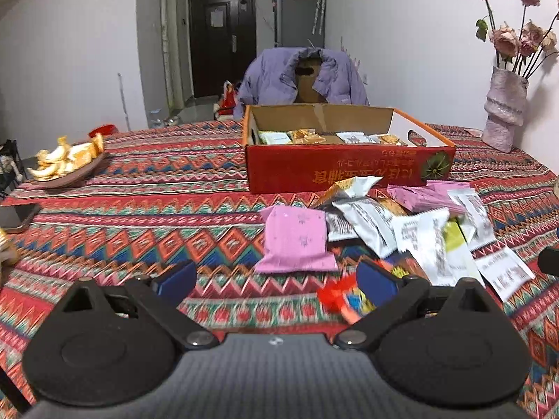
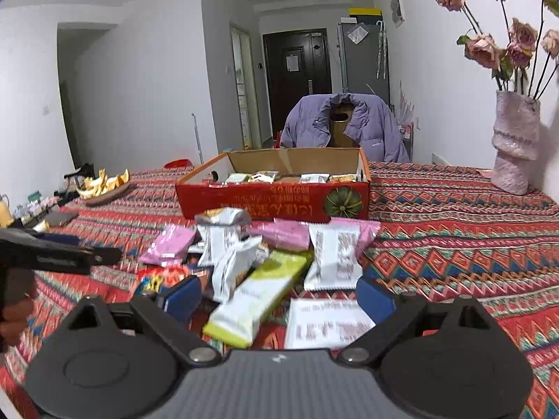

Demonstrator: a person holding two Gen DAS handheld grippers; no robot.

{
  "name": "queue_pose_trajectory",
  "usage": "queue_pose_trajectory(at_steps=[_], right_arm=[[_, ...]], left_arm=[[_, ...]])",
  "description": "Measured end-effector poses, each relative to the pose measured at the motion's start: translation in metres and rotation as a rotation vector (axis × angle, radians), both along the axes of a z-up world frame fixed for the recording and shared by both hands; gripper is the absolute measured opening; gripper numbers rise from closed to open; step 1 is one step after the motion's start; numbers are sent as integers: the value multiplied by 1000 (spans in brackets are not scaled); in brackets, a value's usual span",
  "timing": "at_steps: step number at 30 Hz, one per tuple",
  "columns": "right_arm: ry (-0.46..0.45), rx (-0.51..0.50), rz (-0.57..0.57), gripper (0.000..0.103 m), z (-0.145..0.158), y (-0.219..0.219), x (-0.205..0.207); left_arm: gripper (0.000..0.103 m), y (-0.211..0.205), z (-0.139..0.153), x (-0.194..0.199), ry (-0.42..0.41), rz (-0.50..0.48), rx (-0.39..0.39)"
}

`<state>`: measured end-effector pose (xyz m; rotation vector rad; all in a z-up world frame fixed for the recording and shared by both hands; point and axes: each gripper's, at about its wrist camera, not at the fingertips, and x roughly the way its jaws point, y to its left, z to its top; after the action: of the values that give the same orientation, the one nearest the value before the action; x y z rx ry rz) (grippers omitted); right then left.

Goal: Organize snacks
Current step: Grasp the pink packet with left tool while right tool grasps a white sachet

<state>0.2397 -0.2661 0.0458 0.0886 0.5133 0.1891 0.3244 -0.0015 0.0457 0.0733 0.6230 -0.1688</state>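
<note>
Patterned tablecloth bears red box; both claws, left claw and right claw, gape.

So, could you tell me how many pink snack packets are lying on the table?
3 pink packets: one at the pile's left, one mid-pile before the red box, one right of it behind a white packet. Others may be hidden.

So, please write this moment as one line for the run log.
left hand-held gripper: open, empty | right hand-held gripper: open, over green packet | red box: partly filled
</note>
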Motion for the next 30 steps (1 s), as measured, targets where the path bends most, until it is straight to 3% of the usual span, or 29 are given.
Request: queue_pose_trajectory(at_steps=[6,10,15,19,21,22,30], right_arm=[[14,26,43,87,-7,17,37],[37,27,84,80,-19,35,62],[76,29,100,66,-34,53,88],[82,38,107,65,-37,56,99],[95,32,111,65,-39,57,104],[102,26,112,63,-40,58,106],[100,-9,119,32,-43,65,106]], left_arm=[[96,-9,-15,50,43,-20,-16],[85,-10,-28,75,89,-23,-32],[80,-12,-40,90,112,-40,-56],[78,-12,-47,94,116,-52,-59],[73,-12,-49,95,115,-57,-61],[66,-13,-49,94,105,-60,-56],[63,-8,-43,84,89,-41,-50]])
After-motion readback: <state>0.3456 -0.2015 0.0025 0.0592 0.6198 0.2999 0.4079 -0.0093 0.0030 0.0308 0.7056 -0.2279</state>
